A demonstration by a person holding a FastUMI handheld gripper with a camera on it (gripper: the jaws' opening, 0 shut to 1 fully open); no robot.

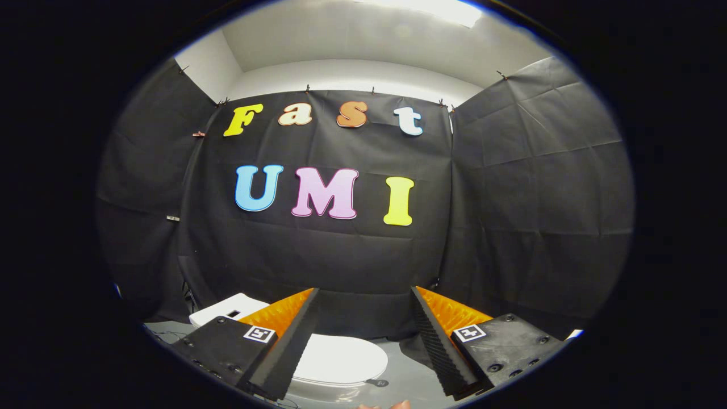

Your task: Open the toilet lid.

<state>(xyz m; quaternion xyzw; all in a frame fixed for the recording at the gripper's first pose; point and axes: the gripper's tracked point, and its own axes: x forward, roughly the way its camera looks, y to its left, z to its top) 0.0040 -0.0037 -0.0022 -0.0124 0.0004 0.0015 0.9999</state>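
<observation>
The gripper (363,318) is held released, fingers wide apart and grasping nothing, probably to be ready for the lid (341,358), which lies closed on the toilet (227,309), below and between the fingers.

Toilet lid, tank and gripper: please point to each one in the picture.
lid (346,359), gripper view: on its flat top, between the fingers.
tank (218,312), gripper view: on its top.
gripper (363,341), gripper view: midway between the open fingers, above the lid.
</observation>
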